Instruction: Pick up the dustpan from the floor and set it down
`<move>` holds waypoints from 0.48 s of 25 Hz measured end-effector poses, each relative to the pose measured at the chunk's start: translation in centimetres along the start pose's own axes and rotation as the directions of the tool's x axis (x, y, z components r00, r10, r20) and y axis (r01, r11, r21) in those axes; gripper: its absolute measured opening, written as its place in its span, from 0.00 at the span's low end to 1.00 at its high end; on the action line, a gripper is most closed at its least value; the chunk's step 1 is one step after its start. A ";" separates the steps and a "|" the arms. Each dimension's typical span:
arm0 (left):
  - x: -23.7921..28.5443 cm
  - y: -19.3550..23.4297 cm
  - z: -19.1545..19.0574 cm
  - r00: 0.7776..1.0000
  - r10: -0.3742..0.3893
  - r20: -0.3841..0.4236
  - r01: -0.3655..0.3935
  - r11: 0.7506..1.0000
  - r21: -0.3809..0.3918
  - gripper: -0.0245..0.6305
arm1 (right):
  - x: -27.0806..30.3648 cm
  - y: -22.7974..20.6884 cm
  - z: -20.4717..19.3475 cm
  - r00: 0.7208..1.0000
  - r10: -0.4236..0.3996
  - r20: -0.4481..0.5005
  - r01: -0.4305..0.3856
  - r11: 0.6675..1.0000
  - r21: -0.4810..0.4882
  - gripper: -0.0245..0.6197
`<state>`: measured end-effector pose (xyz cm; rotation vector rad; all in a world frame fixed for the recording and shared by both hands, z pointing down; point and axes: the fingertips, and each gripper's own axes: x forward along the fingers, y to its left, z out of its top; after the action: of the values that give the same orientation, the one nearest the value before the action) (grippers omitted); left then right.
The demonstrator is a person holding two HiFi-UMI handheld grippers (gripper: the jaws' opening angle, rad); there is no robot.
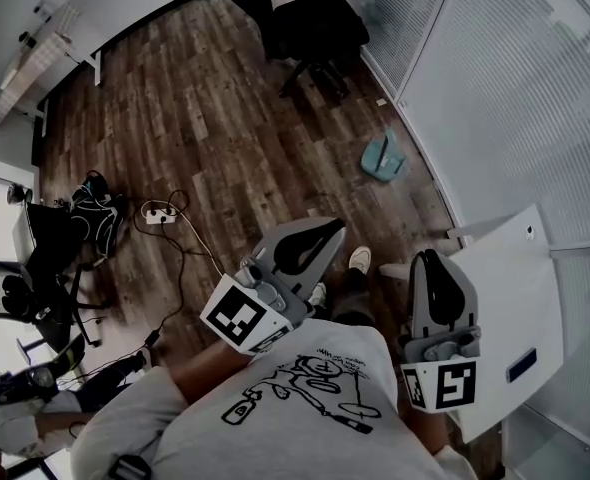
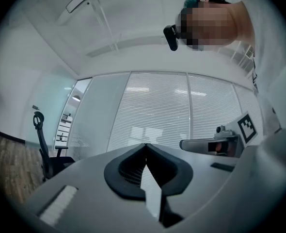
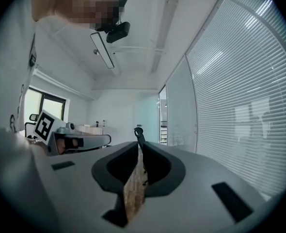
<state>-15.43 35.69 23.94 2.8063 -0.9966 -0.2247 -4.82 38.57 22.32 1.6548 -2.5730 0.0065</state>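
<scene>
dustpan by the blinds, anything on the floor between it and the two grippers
Nothing visible. Only bare wood floor lies between the dustpan and the left gripper and right gripper; the office chair stands beyond it.

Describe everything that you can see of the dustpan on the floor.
The dustpan shows only in the head view, where it is small. It is pale teal and looks like plastic. It lies low on the dark wood floor, close to the blind-covered glass wall. Only the floor touches it. Its handle and finer parts are too small to tell.
</scene>
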 end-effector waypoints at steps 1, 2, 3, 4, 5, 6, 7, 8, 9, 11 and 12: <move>0.5 0.2 0.0 1.000 0.002 0.000 -0.002 1.000 -0.001 0.04 | 0.4 -0.4 -0.1 1.000 0.002 0.000 -0.002 1.000 0.000 0.08; 1.2 0.5 -0.1 1.000 0.004 -0.002 -0.004 1.000 -0.002 0.04 | 0.8 -1.0 -0.1 1.000 0.003 0.000 -0.003 1.000 0.000 0.08; 1.9 0.8 -0.2 1.000 0.005 -0.004 -0.005 1.000 -0.002 0.04 | 1.3 -1.7 -0.1 1.000 0.003 0.001 -0.003 1.000 0.002 0.08; 2.7 1.0 -0.3 1.000 0.005 -0.007 -0.005 1.000 -0.001 0.04 | 1.8 -2.4 -0.2 1.000 0.003 0.003 -0.003 1.000 0.003 0.08; 3.5 1.3 -0.3 1.000 0.005 -0.010 -0.005 1.000 0.001 0.04 | 2.3 -3.2 -0.2 1.000 0.003 0.005 -0.003 1.000 0.003 0.08; 4.2 1.6 -0.4 1.000 0.004 -0.012 -0.004 1.000 0.003 0.04 | 2.8 -3.9 -0.1 1.000 0.003 0.007 -0.003 1.000 0.003 0.08; 5.0 1.9 -0.4 1.000 0.005 -0.013 -0.005 1.000 0.005 0.04 | 3.3 -4.6 -0.1 1.000 0.003 0.008 -0.003 1.000 0.003 0.08; 5.7 2.2 -0.4 1.000 0.005 -0.014 -0.005 1.000 0.007 0.04 | 3.8 -5.3 -0.1 1.000 0.004 0.009 -0.004 1.000 0.004 0.08; 6.6 2.5 -0.4 1.000 0.006 -0.015 -0.006 1.000 0.010 0.04 | 4.3 -6.1 -0.1 1.000 0.005 0.010 -0.005 1.000 0.004 0.08; 8.5 3.0 -0.2 1.000 0.009 -0.013 -0.009 1.000 0.012 0.04 | 5.2 -7.8 -0.1 1.000 0.009 0.011 -0.009 1.000 0.005 0.08; 9.5 3.2 -0.1 1.000 0.011 -0.011 -0.011 1.000 0.014 0.04 | 5.6 -8.6 -0.1 1.000 0.011 0.011 -0.011 1.000 0.007 0.08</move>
<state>-10.09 27.25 23.85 2.8100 -1.0149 -0.2012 0.68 29.87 22.46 1.6479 -2.5923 0.0069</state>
